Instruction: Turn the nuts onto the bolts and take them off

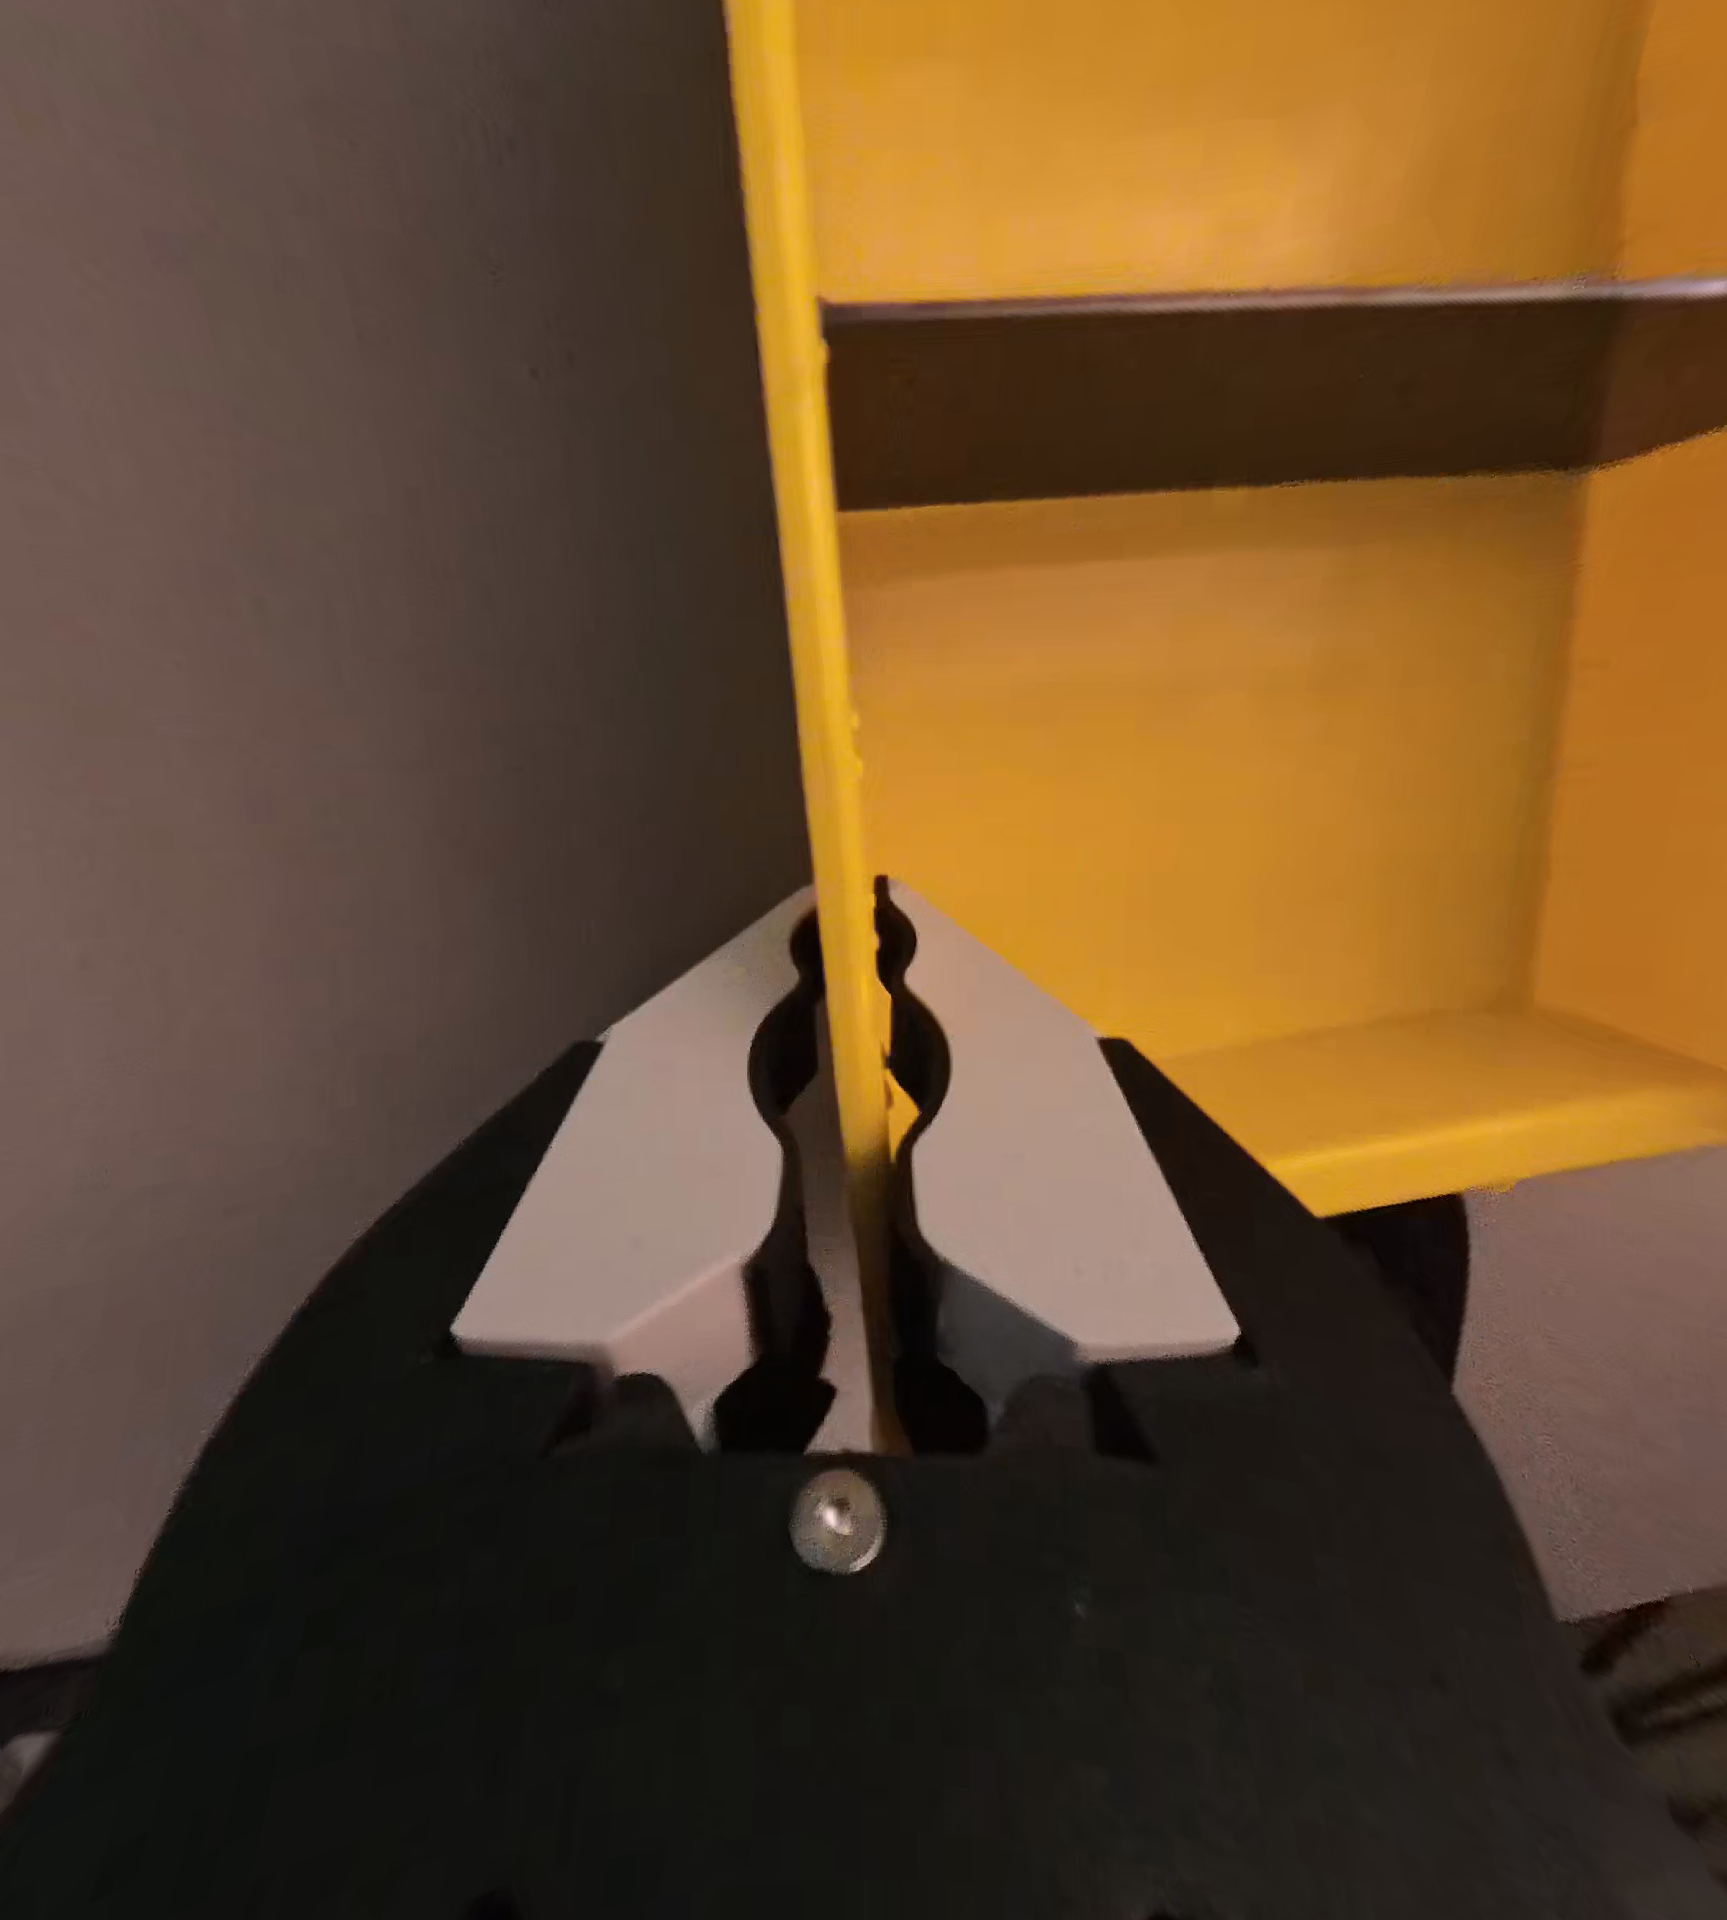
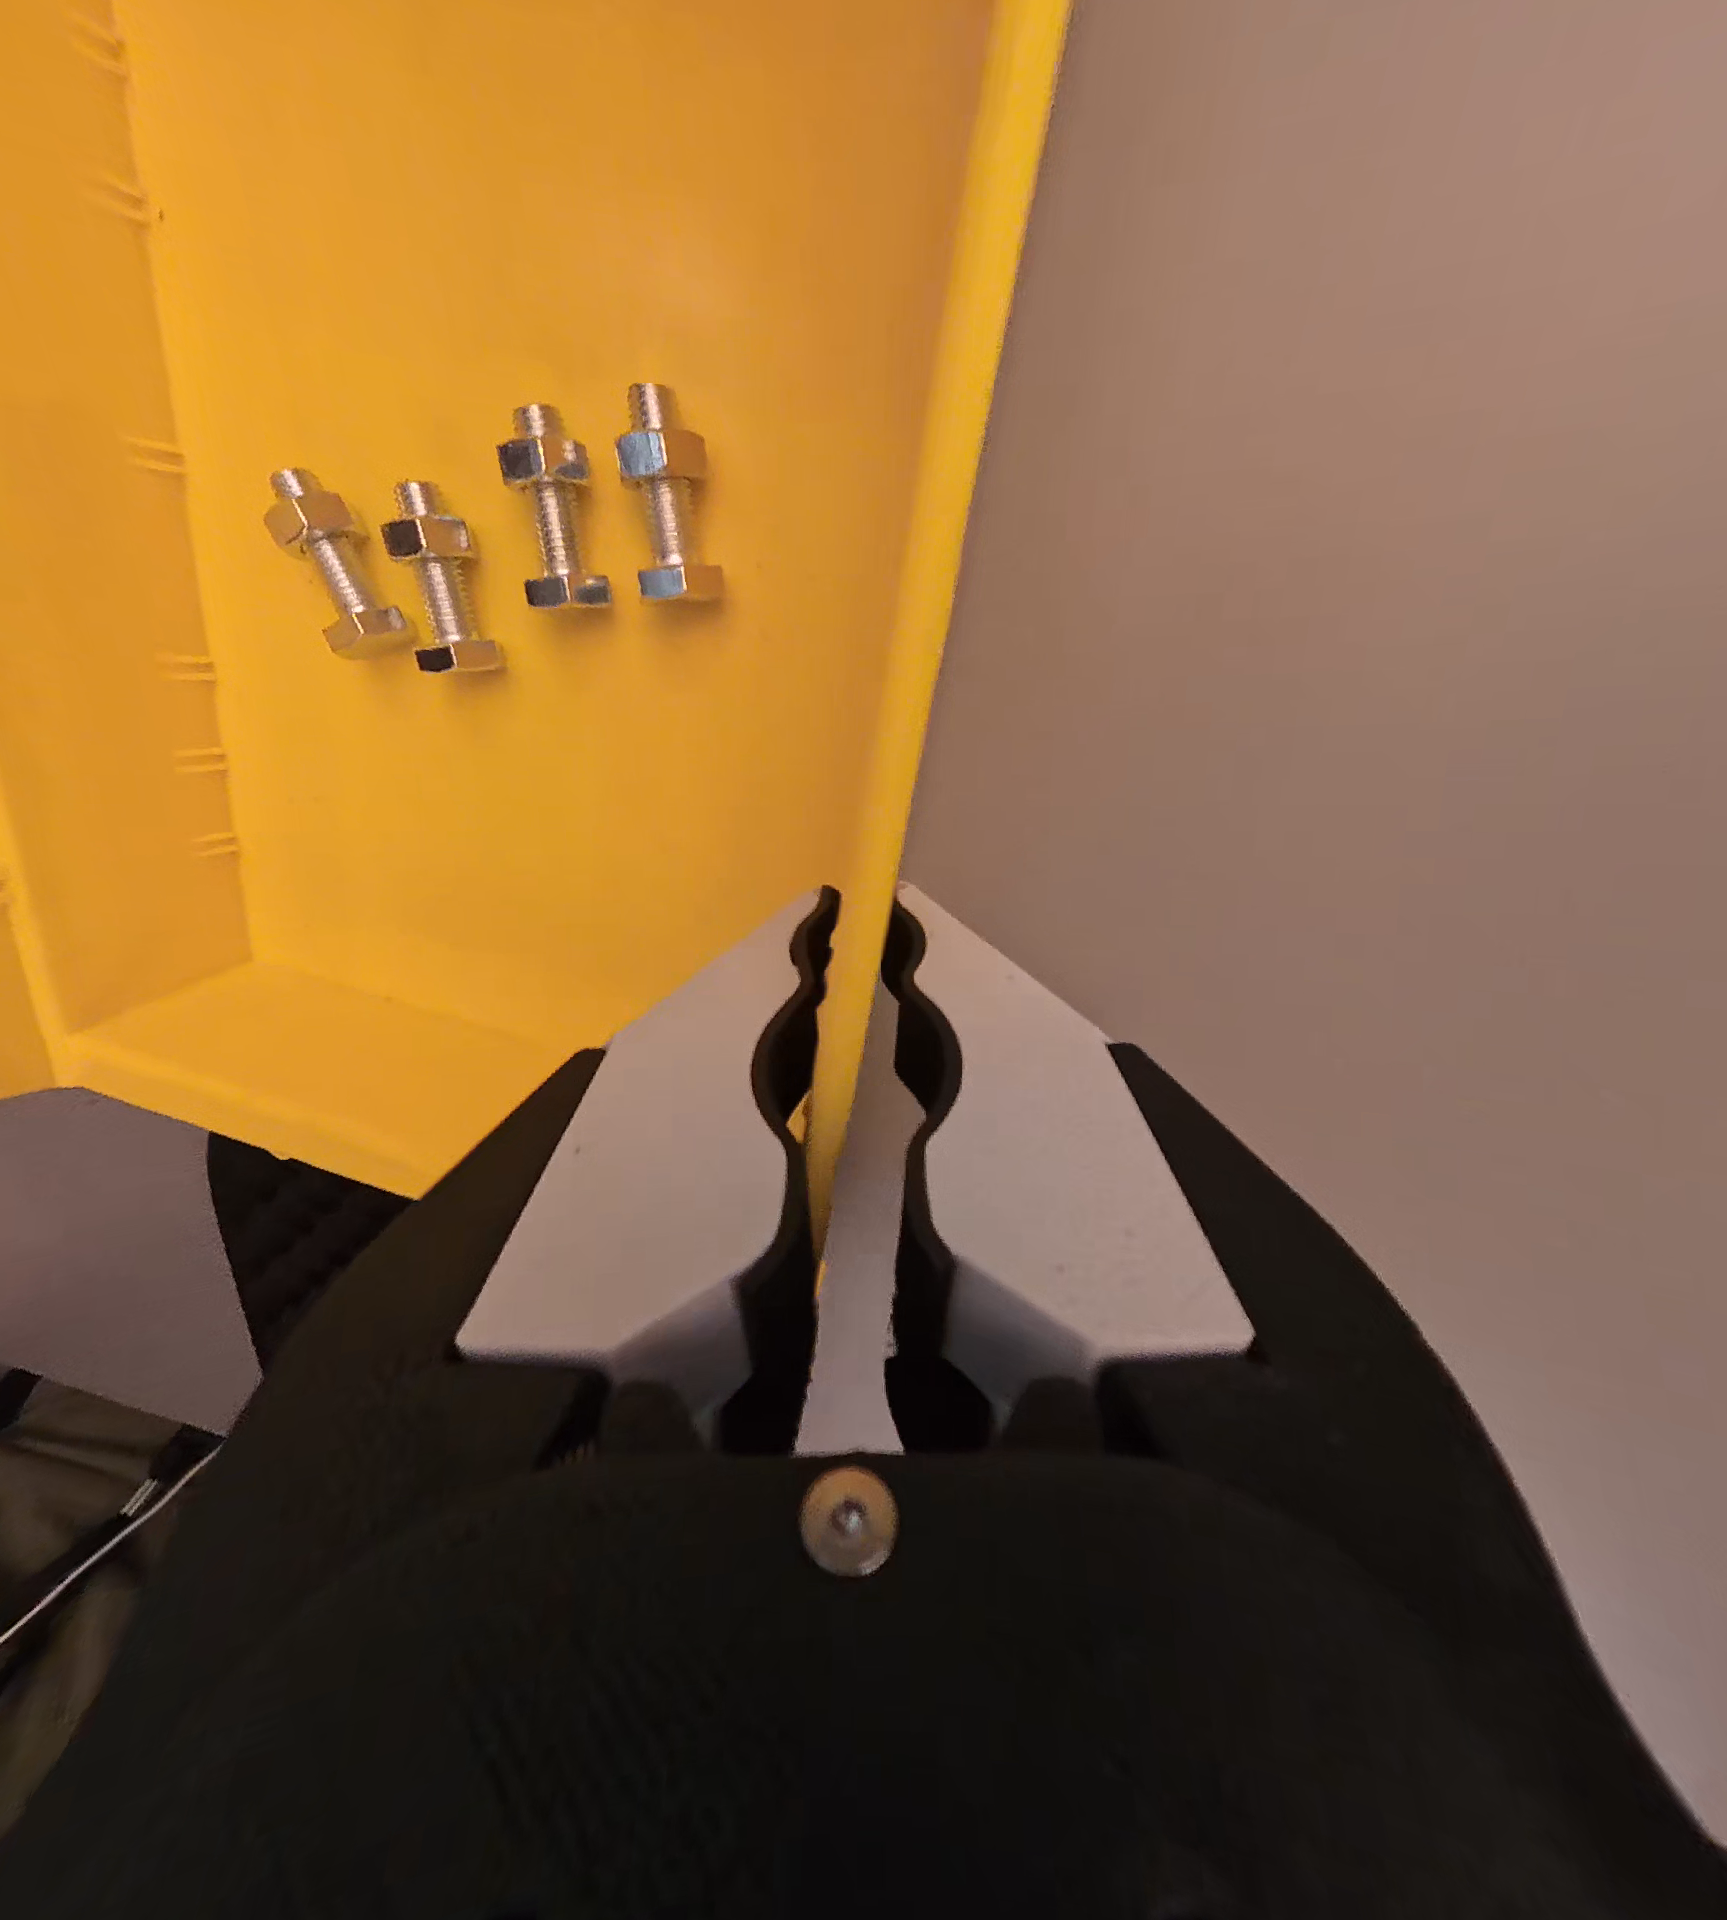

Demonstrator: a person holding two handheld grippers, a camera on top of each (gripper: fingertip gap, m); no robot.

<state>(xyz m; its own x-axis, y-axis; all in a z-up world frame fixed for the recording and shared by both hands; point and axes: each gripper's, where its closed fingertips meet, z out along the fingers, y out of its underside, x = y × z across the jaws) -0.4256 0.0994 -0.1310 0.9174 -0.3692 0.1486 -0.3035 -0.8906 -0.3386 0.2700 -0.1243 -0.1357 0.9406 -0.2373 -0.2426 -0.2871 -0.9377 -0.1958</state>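
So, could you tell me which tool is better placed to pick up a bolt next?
Probably the right tool: its view shows four bolts with nuts lying in the yellow tray beside it. The left tool grips the opposite wall, with no bolts visible there.

Right black two-finger gripper (image 2: 854, 935) clamped on the right rim of a yellow plastic tray (image 2: 952, 623). Four silver steel bolts (image 2: 490, 540), each with a hexagonal nut (image 2: 659, 455) threaded near its tip, lie side by side on the tray floor. Pale tabletop (image 2: 1410, 623) alongside.
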